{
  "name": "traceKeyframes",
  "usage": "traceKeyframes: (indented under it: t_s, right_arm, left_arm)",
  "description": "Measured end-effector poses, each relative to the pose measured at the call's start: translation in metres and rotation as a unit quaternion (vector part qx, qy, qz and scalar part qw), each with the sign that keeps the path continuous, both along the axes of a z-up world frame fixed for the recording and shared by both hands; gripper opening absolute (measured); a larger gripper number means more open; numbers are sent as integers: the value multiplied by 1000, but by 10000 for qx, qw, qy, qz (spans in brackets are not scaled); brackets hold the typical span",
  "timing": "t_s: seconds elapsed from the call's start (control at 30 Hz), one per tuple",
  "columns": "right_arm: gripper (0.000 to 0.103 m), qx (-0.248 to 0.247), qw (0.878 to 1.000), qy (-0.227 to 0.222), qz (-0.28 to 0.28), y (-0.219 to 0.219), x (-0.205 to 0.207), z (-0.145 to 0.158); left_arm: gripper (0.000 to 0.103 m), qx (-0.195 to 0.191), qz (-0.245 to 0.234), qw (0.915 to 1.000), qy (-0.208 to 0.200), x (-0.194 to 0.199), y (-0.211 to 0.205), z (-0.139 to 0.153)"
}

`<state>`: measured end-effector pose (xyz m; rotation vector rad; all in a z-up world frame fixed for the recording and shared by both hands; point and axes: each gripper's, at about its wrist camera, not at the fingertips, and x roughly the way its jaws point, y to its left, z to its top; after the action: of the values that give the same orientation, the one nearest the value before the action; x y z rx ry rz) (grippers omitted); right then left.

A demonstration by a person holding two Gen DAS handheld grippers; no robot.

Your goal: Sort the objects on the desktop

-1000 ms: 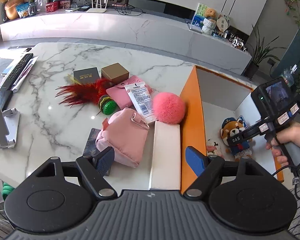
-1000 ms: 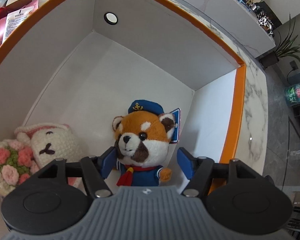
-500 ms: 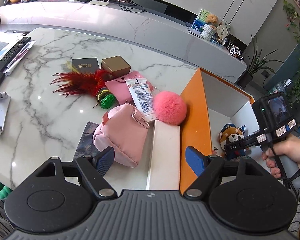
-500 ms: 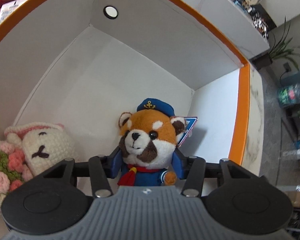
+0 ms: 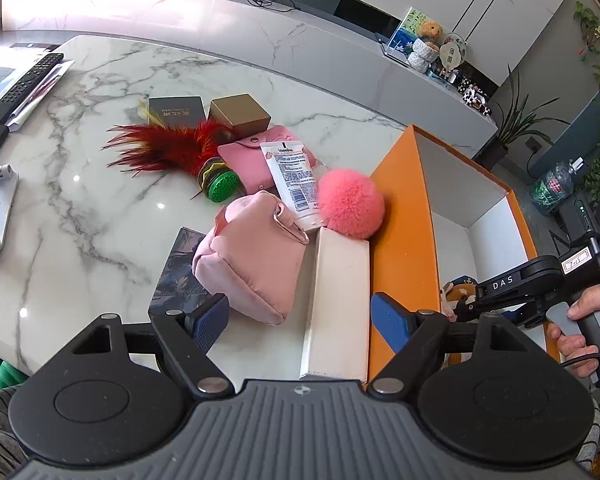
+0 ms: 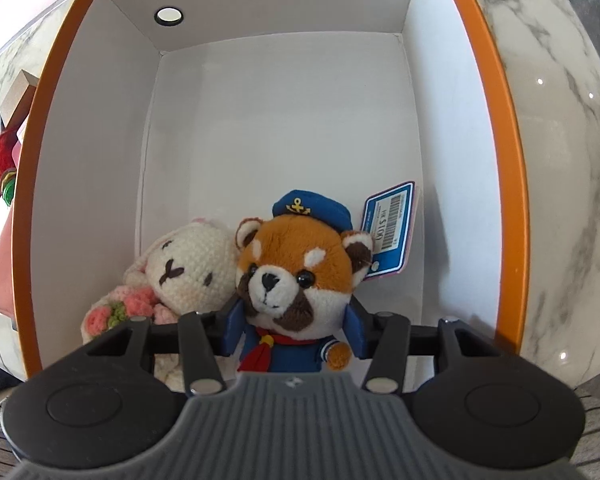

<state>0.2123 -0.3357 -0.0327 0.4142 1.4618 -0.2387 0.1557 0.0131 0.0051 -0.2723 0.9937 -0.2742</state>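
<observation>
My right gripper (image 6: 294,330) pinches the soft, light red panda plush (image 6: 296,276) at its squashy neck; left gripper (image 5: 300,322) hangs wide, empty.

Each gripper (image 5: 300,320) has black arms, blue ribbed pads (image 5: 210,318) and silver screws.

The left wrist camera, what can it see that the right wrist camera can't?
Only the left wrist view shows the pink pouch, the Vaseline tube, the fluffy pink ball, the white box and the open left gripper. Only the right wrist view shows the crochet bunny and the blue price tag. Both show the orange box, the red feathers and the right gripper closed on the sailor plush.
</observation>
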Motion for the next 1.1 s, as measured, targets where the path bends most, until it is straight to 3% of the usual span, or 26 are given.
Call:
traceKeyframes:
  t_s: [0.13,0.27,0.37,0.67,0.93,1.1]
  right_arm:
    - [53,185,9995,-257,-78,-4,4,1]
    - [53,56,9955,-760,571,2,15,4]
    - [53,-24,9896,-888,1131,10,20,4]
    - [52,401,9978,-386,371,-12,-2,11]
    - [52,542,9961,-397,576,3,-8,15]
    - [59,494,9926,-362,1052,13,-9,12]
  left_arm:
    - [92,20,-13,10000,25,0,-1,-1]
    - [92,44,-17,10000,46,0,-2,-2]
    - [92,97,2,9999,98,1,-2,-3]
    - [92,183,-75,9996,194,3,-8,-6]
    - [92,234,-99,9994,233,3,-12,-7]
    - [92,237,-125,9995,184,4,-16,-6]
